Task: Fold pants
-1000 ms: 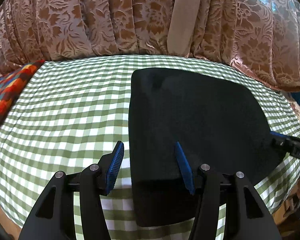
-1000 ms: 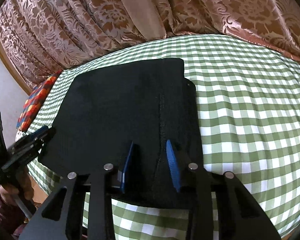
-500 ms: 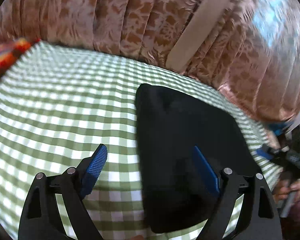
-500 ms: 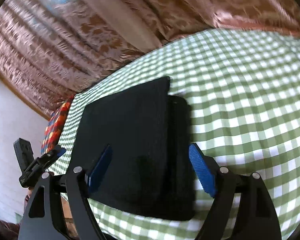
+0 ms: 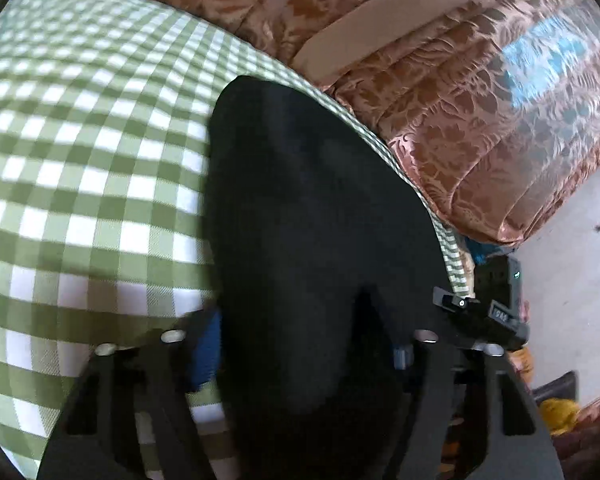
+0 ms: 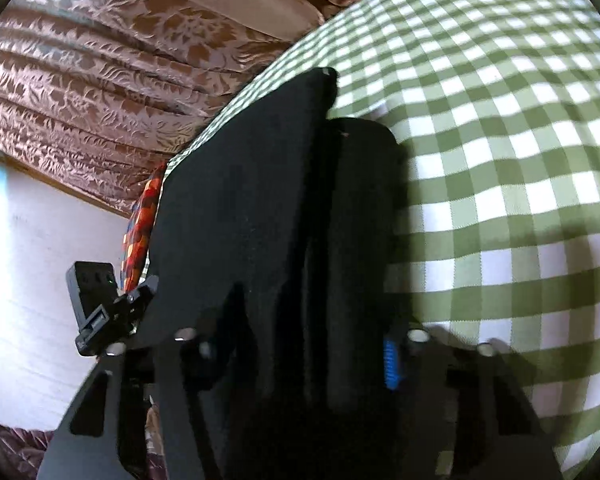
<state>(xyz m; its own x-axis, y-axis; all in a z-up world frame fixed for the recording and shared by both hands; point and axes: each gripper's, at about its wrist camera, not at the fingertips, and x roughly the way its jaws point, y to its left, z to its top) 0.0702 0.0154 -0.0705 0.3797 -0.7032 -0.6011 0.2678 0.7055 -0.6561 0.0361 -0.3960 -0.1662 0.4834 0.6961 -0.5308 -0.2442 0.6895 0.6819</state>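
Pants (image 5: 312, 216), black and already folded to a compact slab, lie on the green checked tablecloth (image 5: 80, 168) near the floral curtain (image 5: 480, 120). We have our left gripper (image 5: 300, 344) straddling the near left corner and our right gripper (image 6: 312, 352) straddling the near right edge, both spread wide with cloth between the fingers, neither pinching yet. We judge this the grasp before another fold: next we need to close both on the near hem together, lift evenly and carry it toward the far edge.
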